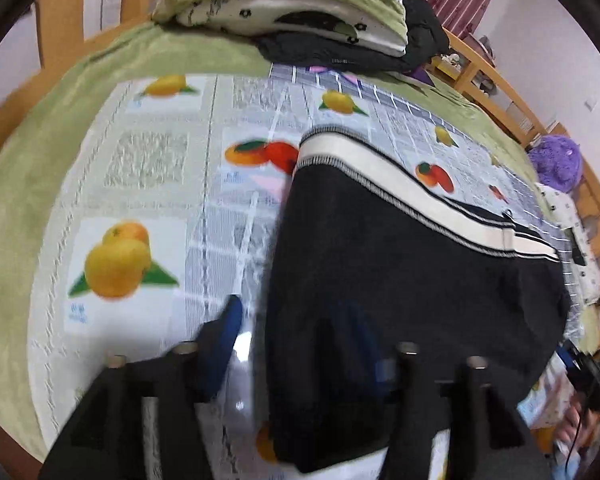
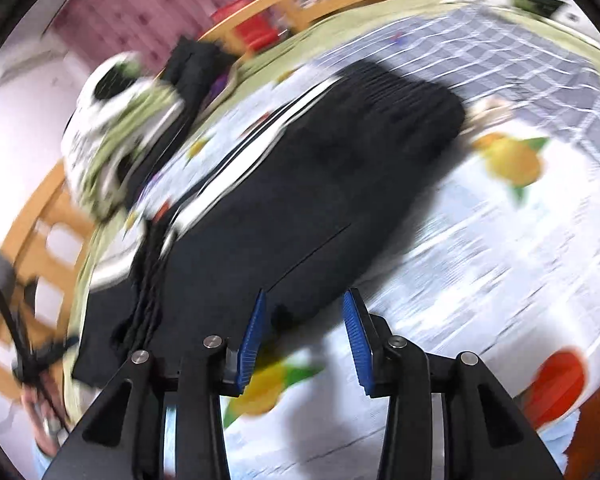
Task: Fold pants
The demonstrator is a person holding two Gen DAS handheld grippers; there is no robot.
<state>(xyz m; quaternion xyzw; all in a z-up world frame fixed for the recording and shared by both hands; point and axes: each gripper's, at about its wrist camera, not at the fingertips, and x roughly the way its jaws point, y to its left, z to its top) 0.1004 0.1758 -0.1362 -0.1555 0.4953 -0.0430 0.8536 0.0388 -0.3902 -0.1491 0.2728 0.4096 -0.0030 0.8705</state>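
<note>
The black pants (image 1: 400, 280) lie folded into a compact dark bundle on a fruit-printed sheet (image 1: 140, 184) spread over a green blanket (image 1: 40, 152) on the bed. In the left wrist view a cream waistband with striped edging (image 1: 412, 196) runs along the bundle's far edge. The left tongs (image 1: 300, 320) stand apart over the near left edge of the pants: 1 blue pad (image 1: 224, 344) lies over the sheet just left of the fabric, the other is only a faint blue blur over the black cloth, and nothing looks pinched between them. The right tongs (image 2: 306, 336) are also apart, their 2 blue ribbed pads (image 2: 356, 344) clear of the fabric, with the near end of the pants lying just beyond the tips and the sheet showing in the gap. Both views are motion-blurred, the right one heavily. A folded floral quilt (image 1: 284, 0) sits on dark clothing (image 1: 340, 54) at the far end of the bed, and a purple plush toy (image 1: 556, 162) rests near the wooden rail (image 1: 496, 80).
</note>
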